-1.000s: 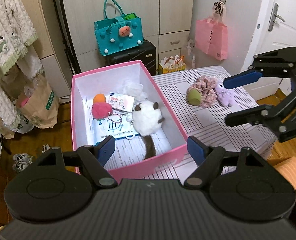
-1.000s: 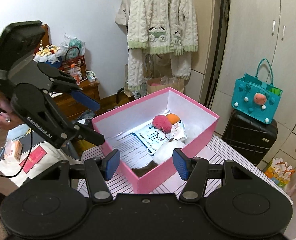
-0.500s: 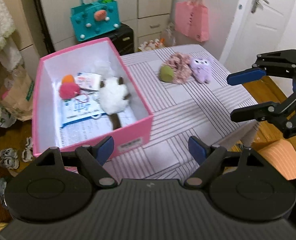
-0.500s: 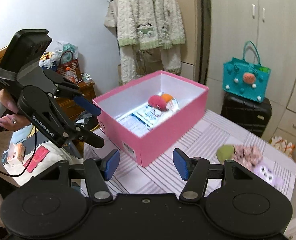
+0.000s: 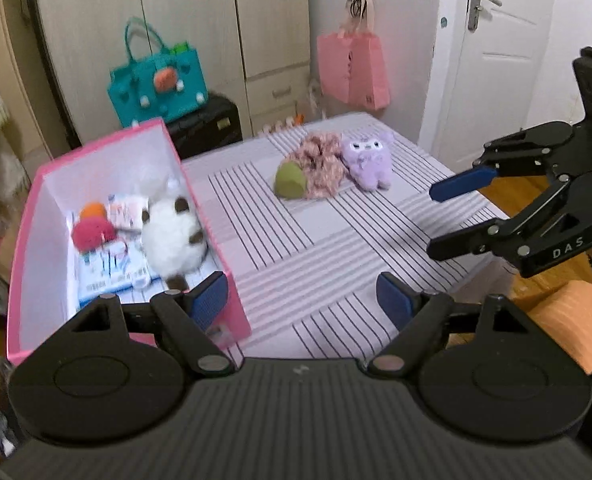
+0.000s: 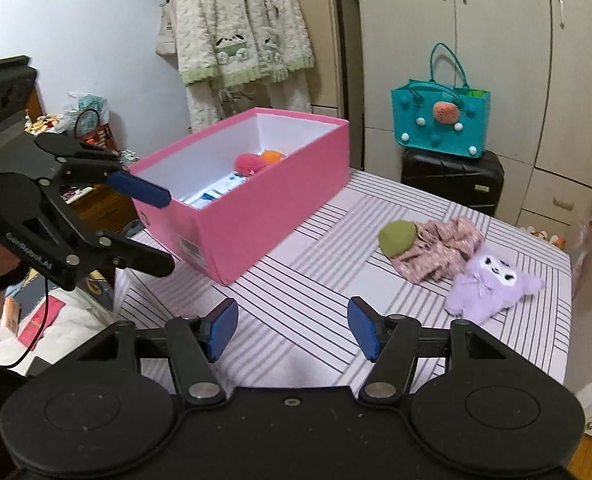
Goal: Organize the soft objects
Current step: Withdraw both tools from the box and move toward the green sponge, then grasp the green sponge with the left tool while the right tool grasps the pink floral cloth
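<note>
Pink box [image 6: 256,204] on bench [image 5: 336,240] holds white plush [image 5: 174,236], red and orange puffs. Left outside: purple plush [image 6: 492,284], pink scrunchie [image 6: 440,248], green piece [image 6: 398,238], maybe cap. Left tongs [image 5: 302,300], right tongs [image 6: 292,330] both spread, empty.

1. Both cameras swing away from the pink box [image 5: 232,292] toward the far end of the striped table [image 5: 336,248], compared with a second ago.
2. The left gripper [image 5: 302,298] was right over the box; now it's over its right wall and bare table.
3. The right gripper [image 6: 292,330] view now takes in the purple plush [image 6: 492,284], pink fabric [image 6: 444,248] and green ball [image 6: 398,236], which weren't visible before.
</note>
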`<action>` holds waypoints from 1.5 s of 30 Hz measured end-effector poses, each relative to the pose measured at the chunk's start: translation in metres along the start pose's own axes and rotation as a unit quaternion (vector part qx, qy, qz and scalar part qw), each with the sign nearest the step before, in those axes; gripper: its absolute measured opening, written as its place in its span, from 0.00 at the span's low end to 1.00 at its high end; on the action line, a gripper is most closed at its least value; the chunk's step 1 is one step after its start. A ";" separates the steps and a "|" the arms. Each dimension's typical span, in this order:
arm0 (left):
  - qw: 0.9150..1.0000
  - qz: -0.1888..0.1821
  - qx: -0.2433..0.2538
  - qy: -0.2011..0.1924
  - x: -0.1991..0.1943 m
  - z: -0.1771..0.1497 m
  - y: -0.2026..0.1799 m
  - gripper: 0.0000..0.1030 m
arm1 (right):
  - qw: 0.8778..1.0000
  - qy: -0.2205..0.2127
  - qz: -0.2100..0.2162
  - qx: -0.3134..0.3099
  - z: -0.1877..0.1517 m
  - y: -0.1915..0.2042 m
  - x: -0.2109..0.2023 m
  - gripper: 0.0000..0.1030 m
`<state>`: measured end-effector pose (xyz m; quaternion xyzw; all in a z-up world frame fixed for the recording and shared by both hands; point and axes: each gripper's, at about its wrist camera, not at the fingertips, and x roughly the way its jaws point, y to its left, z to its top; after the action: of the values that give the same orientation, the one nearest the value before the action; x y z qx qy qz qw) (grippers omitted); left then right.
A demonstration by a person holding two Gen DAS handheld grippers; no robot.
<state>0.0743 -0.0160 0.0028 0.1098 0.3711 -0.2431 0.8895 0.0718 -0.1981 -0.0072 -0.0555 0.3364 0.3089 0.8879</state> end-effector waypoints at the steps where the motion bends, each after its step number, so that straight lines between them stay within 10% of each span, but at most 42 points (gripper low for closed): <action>1: 1.000 0.006 0.007 -0.008 0.002 -0.001 -0.003 0.79 | 1.000 0.000 -0.001 0.000 -0.002 -0.003 0.002 0.64; 31: 0.989 0.076 -0.015 -0.128 0.115 0.038 -0.042 0.64 | 0.989 -0.035 -0.099 -0.106 -0.016 -0.086 0.081 0.76; 45: 0.986 0.057 -0.136 -0.074 0.201 0.070 -0.002 0.52 | 0.974 0.005 -0.077 -0.213 0.030 -0.122 0.145 0.85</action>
<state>0.2380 -0.1147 -0.0917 -0.0094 0.3266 -0.1469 0.9336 0.2443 -0.2133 -0.0891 -0.2708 0.2623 0.3036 0.8750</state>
